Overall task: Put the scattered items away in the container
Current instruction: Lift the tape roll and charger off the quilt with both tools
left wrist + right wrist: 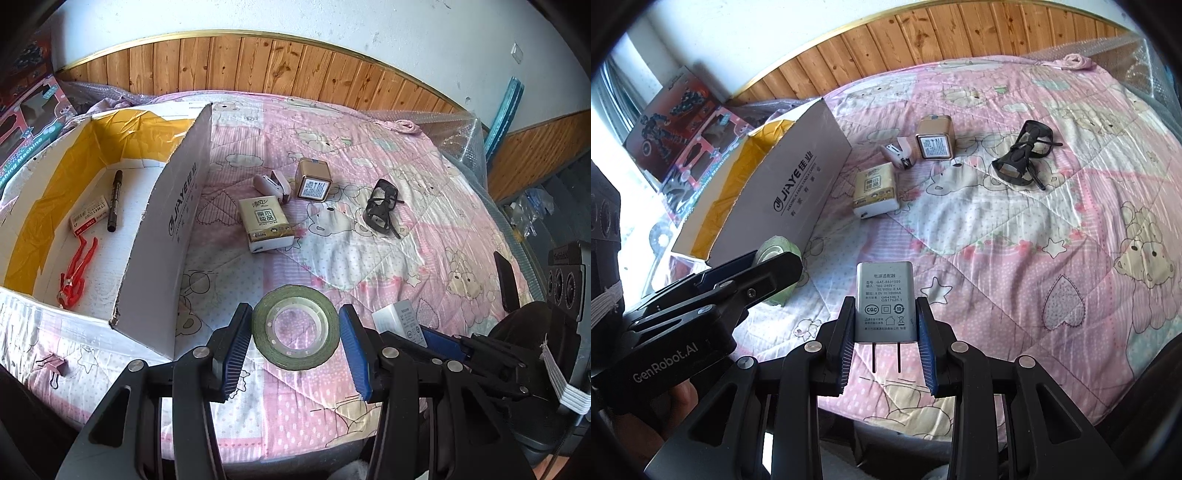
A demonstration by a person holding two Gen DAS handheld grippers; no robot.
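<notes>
Left tongs (295, 334) spread wide, straddling the tape roll (295, 326) lying flat on the bed, dead centre between the pads. Box (162, 225) sits ahead-left, so left is nearer. Right tongs (886, 325) clamp the charger (884, 301), prongs pointing back.

Quilted cloth bedspread (369, 258) — cardboard box (166, 236)

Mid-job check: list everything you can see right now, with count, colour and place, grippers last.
cardboard box: 1, white, yellow-lined, left on quilt
marker: 1, black, in box
small carton: 1, white-red, in box
pliers: 1, red, in box
tape roll: 1, green, between left fingers
power adapter: 1, grey, in right gripper
tissue pack: 1, gold-white, mid quilt
tin: 1, gold
stapler: 1, white
glasses: 1, black
binder clip: 1, pink
left gripper: open around tape
right gripper: shut
</notes>
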